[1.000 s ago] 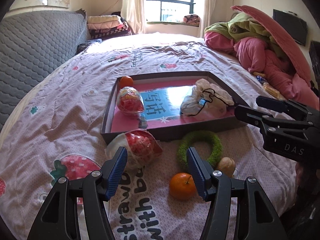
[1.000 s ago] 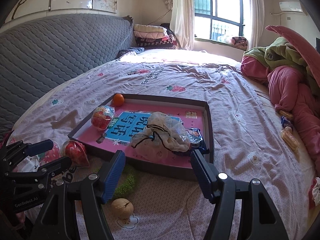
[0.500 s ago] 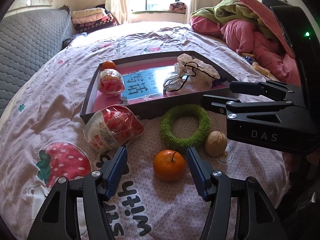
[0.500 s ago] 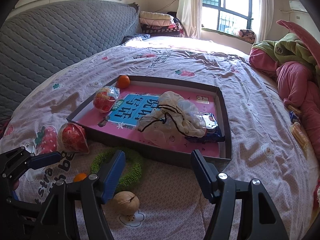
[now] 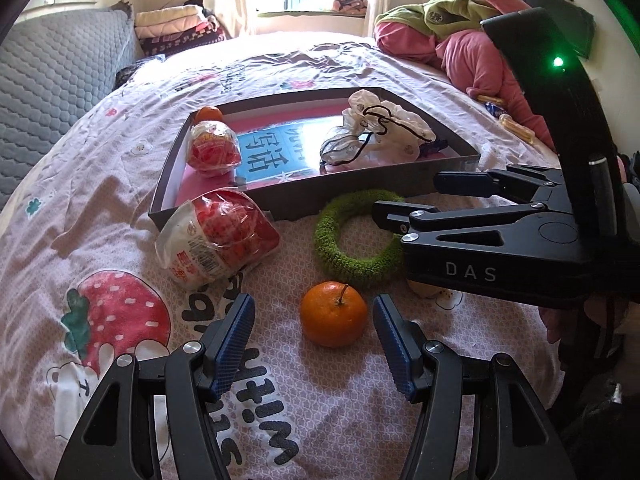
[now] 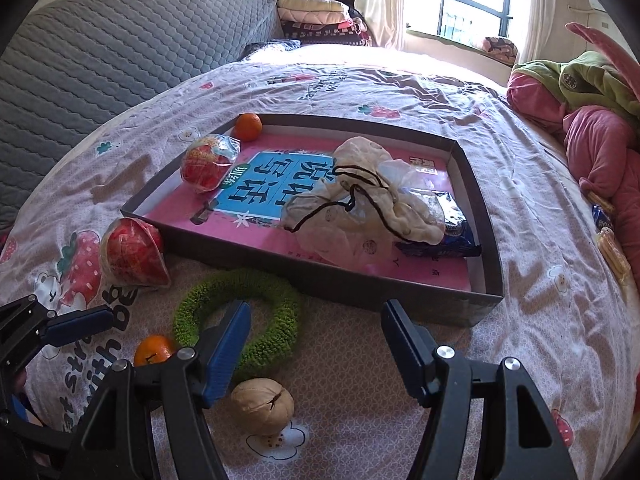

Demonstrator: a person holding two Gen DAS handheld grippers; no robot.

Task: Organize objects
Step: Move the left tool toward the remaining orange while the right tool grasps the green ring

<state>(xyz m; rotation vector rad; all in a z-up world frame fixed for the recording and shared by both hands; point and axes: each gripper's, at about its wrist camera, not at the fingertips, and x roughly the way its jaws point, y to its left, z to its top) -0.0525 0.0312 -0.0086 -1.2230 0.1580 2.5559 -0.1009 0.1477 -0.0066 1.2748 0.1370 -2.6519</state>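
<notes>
A loose orange (image 5: 334,314) lies on the bedsheet between the tips of my left gripper (image 5: 314,320), nearer the right finger and untouched; the jaws stand open. Beyond it lie a green fuzzy ring (image 5: 352,240) and a red snack bag (image 5: 220,236). My right gripper (image 6: 316,316) is open and empty, and its left finger overlaps the green ring (image 6: 276,312). A walnut (image 6: 262,406) sits just under that finger. The dark box tray (image 6: 340,280) holds an orange (image 6: 247,127), a red snack bag (image 6: 206,166), a white drawstring pouch (image 6: 372,196) and a dark blue packet (image 6: 452,232).
A grey quilted headboard (image 6: 100,52) runs along the left. Pink and green bedding (image 6: 592,120) is piled at the right, with small wrapped snacks (image 6: 610,248) beside it. Folded blankets (image 6: 316,16) lie by the window. My left gripper (image 6: 68,308) shows at the lower left.
Both grippers tipped down toward the bed. The orange now sits between my left fingertips. The right gripper sank over the green ring and walnut. Neither jaw width changed.
</notes>
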